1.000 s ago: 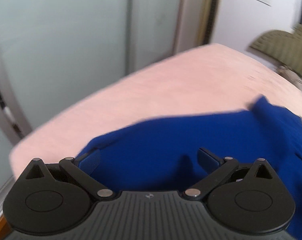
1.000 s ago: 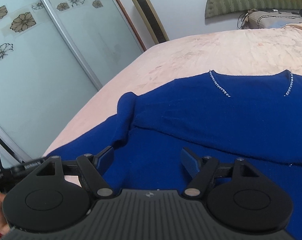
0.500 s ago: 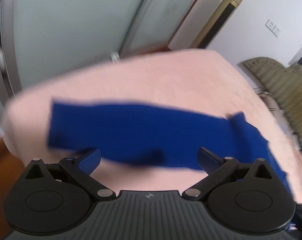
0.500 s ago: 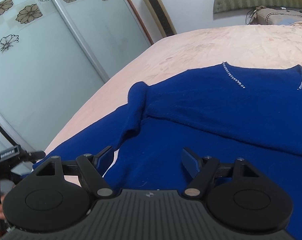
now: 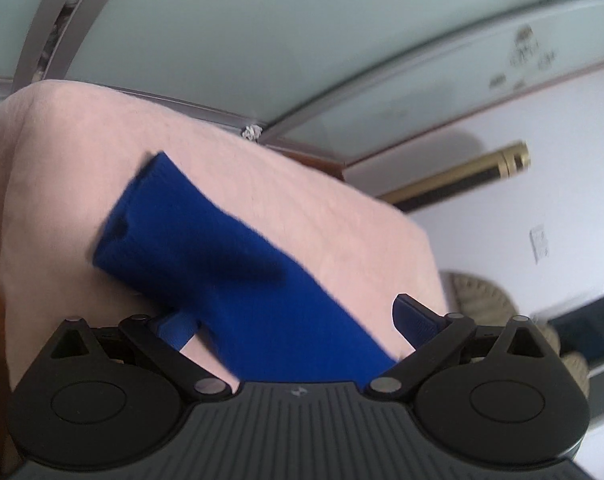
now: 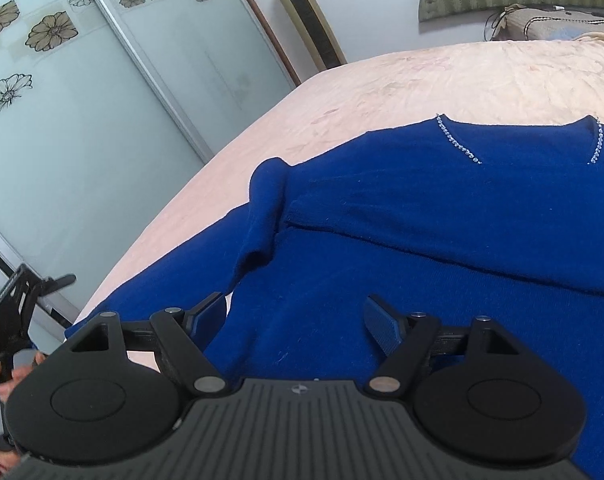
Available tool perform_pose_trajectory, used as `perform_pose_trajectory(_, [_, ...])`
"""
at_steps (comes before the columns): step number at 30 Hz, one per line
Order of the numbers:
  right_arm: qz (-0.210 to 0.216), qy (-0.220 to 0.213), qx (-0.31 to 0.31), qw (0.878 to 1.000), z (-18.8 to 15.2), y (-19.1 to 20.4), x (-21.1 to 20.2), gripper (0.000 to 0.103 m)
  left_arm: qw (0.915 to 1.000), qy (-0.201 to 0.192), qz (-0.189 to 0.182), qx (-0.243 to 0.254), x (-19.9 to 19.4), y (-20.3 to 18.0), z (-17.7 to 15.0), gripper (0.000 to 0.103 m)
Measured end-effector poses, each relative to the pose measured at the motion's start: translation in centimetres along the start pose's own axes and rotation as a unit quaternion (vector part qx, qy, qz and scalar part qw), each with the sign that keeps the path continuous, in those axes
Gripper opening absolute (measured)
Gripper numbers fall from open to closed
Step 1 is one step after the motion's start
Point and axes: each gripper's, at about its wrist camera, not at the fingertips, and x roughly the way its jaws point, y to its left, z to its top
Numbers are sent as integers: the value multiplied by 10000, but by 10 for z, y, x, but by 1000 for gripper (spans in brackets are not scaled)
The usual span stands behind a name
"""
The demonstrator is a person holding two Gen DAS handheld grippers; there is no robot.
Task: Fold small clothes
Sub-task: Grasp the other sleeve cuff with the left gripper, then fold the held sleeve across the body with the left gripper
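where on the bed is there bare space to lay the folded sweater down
Bare pink bedspread lies beyond the sweater's beaded neckline, up to the pillow, and in a strip along the edge by the sliding doors. The near side is crowded: sweater body and outstretched sleeve cover it.

sweater (image 6: 441, 240) on bed (image 6: 441, 80), sleeve (image 5: 206, 248) leftward

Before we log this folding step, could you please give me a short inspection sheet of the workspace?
Surface: pink bedspread, lightly wrinkled.
Job's things: blue sweater spread flat; its sleeve lies toward the bed's edge.
Clutter: cushion by the headboard.
Grippers: left hand-held gripper open over the sleeve; right hand-held gripper open over the sweater.
Cables: dark cord by the cushion.
Surroundings: frosted sliding doors, gold tower unit.
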Motion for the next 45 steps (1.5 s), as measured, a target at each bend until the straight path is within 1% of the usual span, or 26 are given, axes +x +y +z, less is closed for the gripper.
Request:
perform_pose_trajectory(1, [-3,3,-11,10000,0,0,0,79,10000,-51,3,-54,-4,2,4,94])
perform_pose_trajectory(2, [-5,6,-13,10000,0,1,1,80,9999,-108,76,-51,-4,2,6,76])
perform_pose_trajectory(3, [0,8,-12,10000,0,1,1,80,9998,-114,146,-30,-1,2,8,54])
perform_pose_trajectory(4, [3,9,-11,10000,-1,1,1,81,9997,-67,236,-10,1,3,11,45])
perform_pose_trajectory(6, [3,10,-16,10000,0,1,2,82,9995,10,314,-32,-2,9,15,16])
perform_pose_trajectory(7, [3,17,-25,10000,-1,1,3,83,9994,42,355,-37,-1,11,15,11])
perform_pose_trajectory(9, [-3,28,-35,10000,-2,1,4,83,9992,42,398,89,-2,9,11,7])
perform_pose_trajectory(10, [-5,40,-39,10000,-2,1,5,83,9988,-8,419,246,-7,6,7,7])
perform_pose_trajectory(12, [-12,49,-42,10000,-1,1,7,83,9966,-179,454,667,-10,-8,7,6])
perform_pose_trajectory(15, [-9,39,-34,10000,-2,-1,6,83,9886,-608,528,1274,-19,-29,15,5])
perform_pose_trajectory(16, [-14,34,-28,10000,-2,-2,6,83,9847,-784,595,1440,-25,-36,19,5])
perform_pose_trajectory(17, [-27,25,-16,10000,-3,-3,5,83,9787,-1004,733,1637,-28,-45,25,5])
perform_pose_trajectory(19, [-50,22,11,10000,-3,-6,4,83,9641,-1389,1106,1974,-32,-60,33,5])
perform_pose_trajectory(21, [-70,19,40,10000,-4,-8,2,83,9456,-1788,1426,2313,-35,-77,41,5])
perform_pose_trajectory(23, [-94,9,49,9999,-4,-11,1,83,9354,-1976,1556,2485,-33,-91,48,5])
perform_pose_trajectory(24, [-111,4,60,9999,-4,-12,0,83,9322,-2065,1573,2524,-31,-99,49,5])
perform_pose_trajectory(25, [-128,-2,78,9999,-4,-14,-1,83,9310,-2078,1544,2573,-29,-106,49,5])
perform_pose_trajectory(28, [-155,-18,115,9998,-5,-17,-4,83,9289,-2005,1284,2835,-23,-129,39,5])
perform_pose_trajectory(31, [-179,-42,162,9997,-6,-21,-8,83,9183,-1781,976,3399,-12,-158,11,5])
perform_pose_trajectory(34, [-211,-84,205,9995,-9,-24,-15,84,9083,-1525,754,3822,1,-178,-15,5])
perform_pose_trajectory(37, [-299,-140,251,9991,-13,-31,-24,86,8973,-1032,426,4270,18,-191,-46,5])
perform_pose_trajectory(38, [-340,-160,277,9989,-14,-35,-26,86,8907,-849,275,4458,23,-197,-60,5])
perform_pose_trajectory(42, [-478,-210,478,9975,-18,-51,-34,87,8569,-301,-190,5142,35,-206,-116,5])
perform_pose_trajectory(43, [-514,-224,529,9970,-18,-54,-36,87,8497,-185,-288,5262,36,-207,-127,5])
perform_pose_trajectory(44, [-546,-238,576,9966,-19,-58,-37,87,8403,-50,-405,5406,37,-208,-141,5])
perform_pose_trajectory(45, [-570,-249,613,9962,-20,-61,-38,87,8337,46,-484,5500,37,-208,-152,5])
